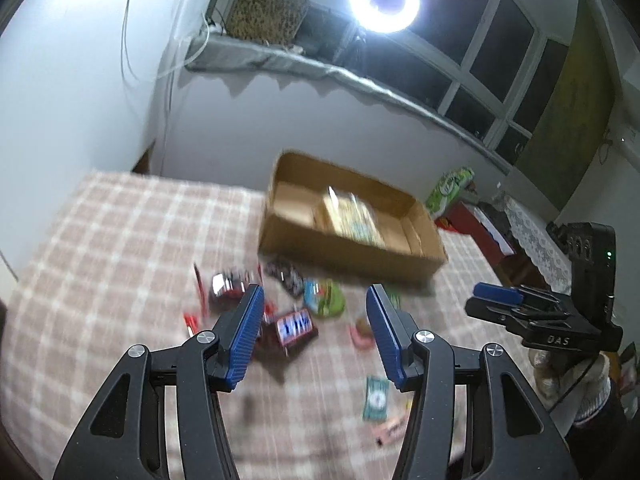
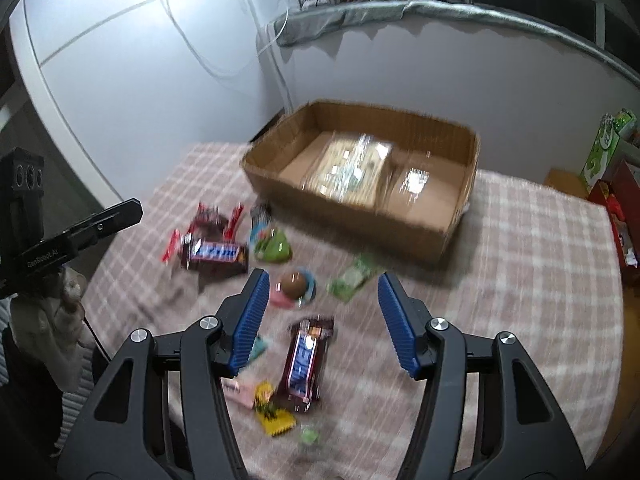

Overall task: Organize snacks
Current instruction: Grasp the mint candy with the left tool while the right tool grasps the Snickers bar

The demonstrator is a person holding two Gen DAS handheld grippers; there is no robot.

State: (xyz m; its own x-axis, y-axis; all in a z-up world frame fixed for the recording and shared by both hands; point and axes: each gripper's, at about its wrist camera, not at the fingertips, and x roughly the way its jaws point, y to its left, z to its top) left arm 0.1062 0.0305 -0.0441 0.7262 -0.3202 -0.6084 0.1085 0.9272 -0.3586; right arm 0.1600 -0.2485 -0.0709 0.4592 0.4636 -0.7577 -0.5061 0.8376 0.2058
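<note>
Both views are blurred, so small print and fine detail cannot be read. The left gripper hangs above the table, which wears a pink checked cloth, and its jaws stand wide apart with nothing between them. The right gripper hangs likewise over the cloth, jaws spread and empty. At the far side of the table sits an open cardboard box, its long axis running left to right and slightly skewed, with a flat pale packet lying on its floor. Loose snacks lie scattered on the cloth just near of the box. A dark red bar with a blue label lies with its long axis roughly left to right, well left of centre in the right wrist view. A second bar of the same kind lies between the right jaws, its long axis running near to far. A green pouch sits just right of the first bar, and a green flat packet lies tilted close to the box's near wall. A yellow packet lies nearest.
</note>
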